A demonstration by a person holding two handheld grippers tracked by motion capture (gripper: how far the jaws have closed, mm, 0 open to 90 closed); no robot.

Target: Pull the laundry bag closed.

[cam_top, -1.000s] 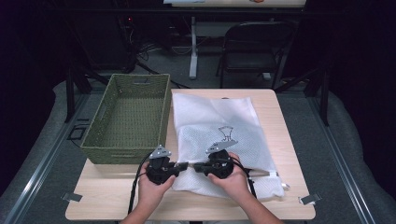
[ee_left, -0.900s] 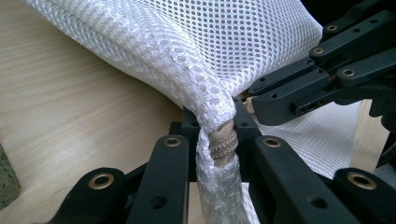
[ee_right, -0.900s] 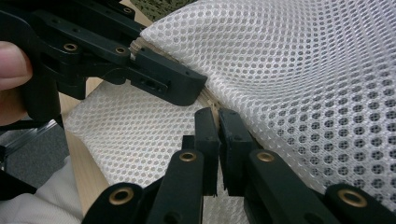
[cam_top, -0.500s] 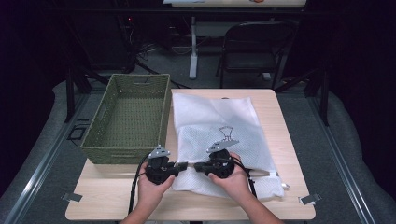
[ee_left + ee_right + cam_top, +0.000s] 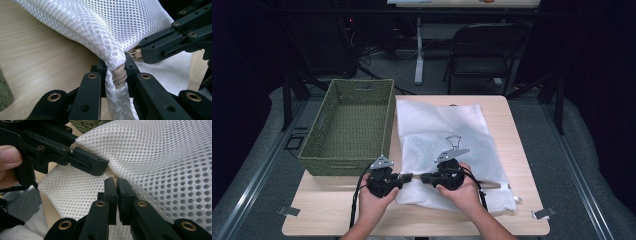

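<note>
In both grippers' jaws, mesh bag [image 5: 447, 145] edge

No lettering, label, brand, number or sign can be read anywhere in these views, neither on the white mesh bag [image 5: 447, 145] nor on the woven basket [image 5: 352, 125].

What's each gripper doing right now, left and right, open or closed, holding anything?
Left gripper: closed on the mesh laundry bag, pinching its bunched edge at the zipper end.
Right gripper: closed on the bag's beige zipper.
</note>
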